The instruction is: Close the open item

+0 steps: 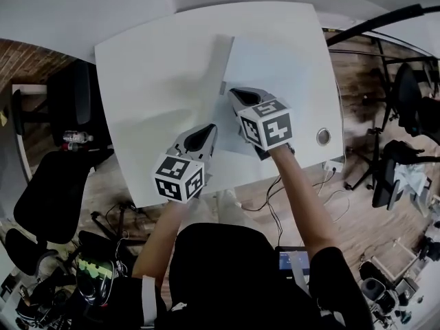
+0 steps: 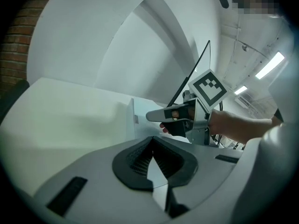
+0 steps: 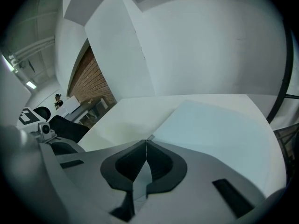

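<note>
A pale, flat slab-like item lies flat on the white table, with a small grey tab on its left edge. My right gripper is over that left edge, jaws shut and tips right by the tab; nothing shows between them. The item's pale blue top spreads to the right of the tips. My left gripper hovers nearer the front edge, left of the item, jaws shut and empty. In the left gripper view the right gripper sits beyond the slab's edge.
A round grommet sits in the table's right front corner, with a socket block at the edge. Black chairs stand left of the table, cables lie on the floor, and a dark boom pole crosses the upper right.
</note>
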A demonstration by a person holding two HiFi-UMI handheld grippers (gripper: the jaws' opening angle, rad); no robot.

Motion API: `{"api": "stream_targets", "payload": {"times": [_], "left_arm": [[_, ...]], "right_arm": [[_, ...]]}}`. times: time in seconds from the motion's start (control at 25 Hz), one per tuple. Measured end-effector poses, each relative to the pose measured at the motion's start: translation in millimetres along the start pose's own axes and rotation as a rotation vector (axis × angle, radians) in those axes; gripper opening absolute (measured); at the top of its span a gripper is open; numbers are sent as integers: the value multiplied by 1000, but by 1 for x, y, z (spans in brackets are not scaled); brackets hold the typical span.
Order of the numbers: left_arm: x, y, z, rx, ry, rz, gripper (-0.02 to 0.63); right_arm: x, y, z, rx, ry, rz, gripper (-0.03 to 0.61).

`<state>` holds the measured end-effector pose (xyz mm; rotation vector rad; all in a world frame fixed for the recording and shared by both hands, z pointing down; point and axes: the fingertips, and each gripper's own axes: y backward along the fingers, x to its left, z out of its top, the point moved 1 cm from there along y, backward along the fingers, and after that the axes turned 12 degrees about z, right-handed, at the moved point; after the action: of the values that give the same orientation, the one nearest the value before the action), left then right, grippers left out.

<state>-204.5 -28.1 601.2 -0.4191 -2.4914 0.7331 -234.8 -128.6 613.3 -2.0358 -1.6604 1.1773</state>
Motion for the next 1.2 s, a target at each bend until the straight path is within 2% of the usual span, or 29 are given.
{"api": "stream_targets", "payload": {"times": [0.64,1.08,1.2], "left_arm": [[-17,40,53,-93,-60,-6,14],[-70,66,110,-184,-150,-68,14],[-92,73,128,-218,-183,-100,14]], "right_arm": [[31,74,8,-109,7,-64,38],[53,157,29,-284,-48,-108,38],[57,185,35,-334,-36,-139,38]]}}
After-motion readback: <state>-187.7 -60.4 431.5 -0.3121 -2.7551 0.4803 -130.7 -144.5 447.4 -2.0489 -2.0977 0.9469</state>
